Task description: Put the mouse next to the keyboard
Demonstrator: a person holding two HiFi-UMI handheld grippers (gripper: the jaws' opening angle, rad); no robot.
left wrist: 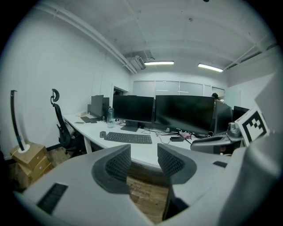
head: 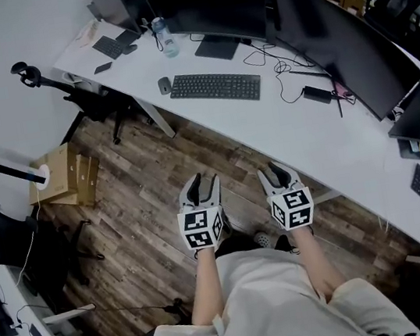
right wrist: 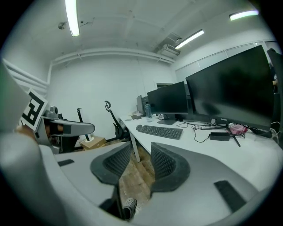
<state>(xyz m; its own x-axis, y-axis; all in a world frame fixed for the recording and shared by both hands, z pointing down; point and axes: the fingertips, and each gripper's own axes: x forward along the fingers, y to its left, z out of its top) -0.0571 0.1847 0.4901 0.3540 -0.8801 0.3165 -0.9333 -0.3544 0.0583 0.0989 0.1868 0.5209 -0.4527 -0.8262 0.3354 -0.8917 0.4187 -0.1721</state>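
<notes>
Grey left gripper [left wrist: 143, 159]: held released, its jaws apart, with nothing between the ribbed pads.
Grey right gripper [right wrist: 141, 160]: likewise released and empty, held beside the left one.
Wooden floor [head: 138, 214]: both grippers are held over it, in front of the person.
White desk [head: 325, 145]: reached by neither gripper.
Dark mouse [head: 165, 86]: found on the desk, just beside the left end of the keyboard [head: 215, 87], well apart from both grippers.
Progress: the placement is judged already met as things lie. Nothing is gripped or carried, and little appears left unless another side of the keyboard is wanted.
</notes>
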